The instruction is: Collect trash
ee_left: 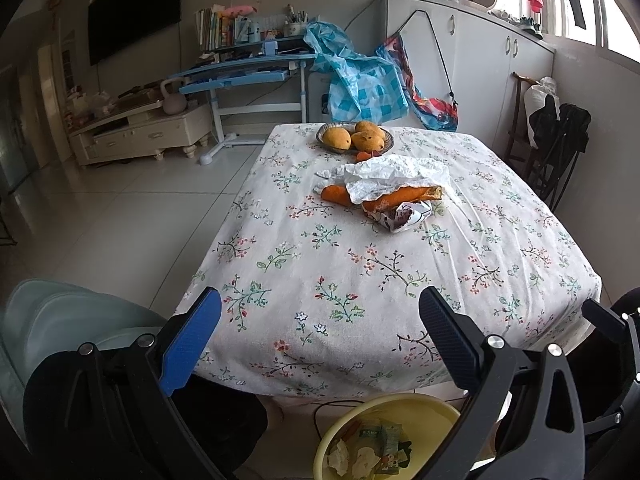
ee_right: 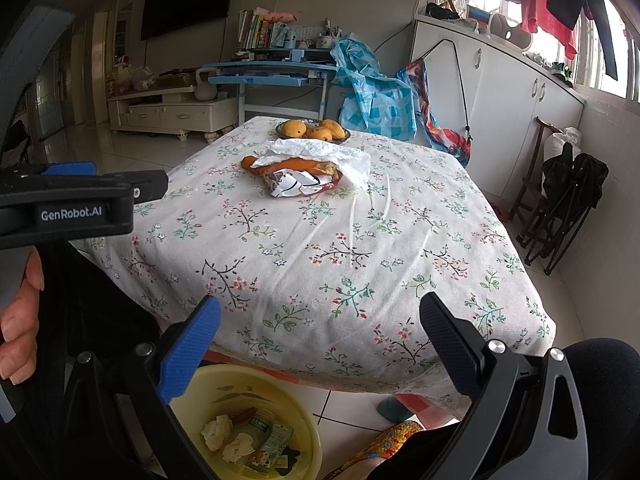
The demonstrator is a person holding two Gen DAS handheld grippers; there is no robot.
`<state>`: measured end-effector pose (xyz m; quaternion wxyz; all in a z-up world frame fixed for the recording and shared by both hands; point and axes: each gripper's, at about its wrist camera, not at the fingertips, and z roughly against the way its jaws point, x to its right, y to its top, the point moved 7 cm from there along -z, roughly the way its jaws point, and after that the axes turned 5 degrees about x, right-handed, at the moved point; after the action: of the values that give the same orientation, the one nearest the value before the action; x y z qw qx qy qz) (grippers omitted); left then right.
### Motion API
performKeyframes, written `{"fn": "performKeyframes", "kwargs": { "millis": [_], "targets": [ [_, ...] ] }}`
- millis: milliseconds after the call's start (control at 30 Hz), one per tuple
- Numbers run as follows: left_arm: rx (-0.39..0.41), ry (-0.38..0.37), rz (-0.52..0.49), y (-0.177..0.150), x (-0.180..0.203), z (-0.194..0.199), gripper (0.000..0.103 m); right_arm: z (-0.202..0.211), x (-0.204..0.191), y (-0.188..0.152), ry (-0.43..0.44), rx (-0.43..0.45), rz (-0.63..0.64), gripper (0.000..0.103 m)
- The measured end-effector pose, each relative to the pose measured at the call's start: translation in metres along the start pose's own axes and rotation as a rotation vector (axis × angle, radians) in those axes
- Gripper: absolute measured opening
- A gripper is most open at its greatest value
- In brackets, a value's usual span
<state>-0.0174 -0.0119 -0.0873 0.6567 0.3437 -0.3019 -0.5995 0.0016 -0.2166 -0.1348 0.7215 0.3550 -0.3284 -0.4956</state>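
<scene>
From my seat, the bench stretches ahead. At its far edge sits a plate of mangoes. Nearer me, mid-bench, a crumpled paper lies over peels, with a wrapper just before them. On the floor below the near edge stands a basin holding tissues and packets.

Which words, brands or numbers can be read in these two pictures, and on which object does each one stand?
"GenRobot.AI": white letters on the black body of the left gripper, seen in the right wrist view.
Green carton in the yellow basin: print too small to read.
Crumpled printed wrapper on the table: markings not readable.
Book spines on the desk: too blurred.
</scene>
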Motion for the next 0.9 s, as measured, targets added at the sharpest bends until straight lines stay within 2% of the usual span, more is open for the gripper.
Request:
{"fn": "performKeyframes", "kwargs": {
  "millis": [900],
  "targets": [
    [-0.006,-0.027,0.016,-0.0012,0.0030,0.0001,0.096,-0.0012,-0.0041,-0.0012,0.020,-0.012,-0.007,0.095]
  ]
}}
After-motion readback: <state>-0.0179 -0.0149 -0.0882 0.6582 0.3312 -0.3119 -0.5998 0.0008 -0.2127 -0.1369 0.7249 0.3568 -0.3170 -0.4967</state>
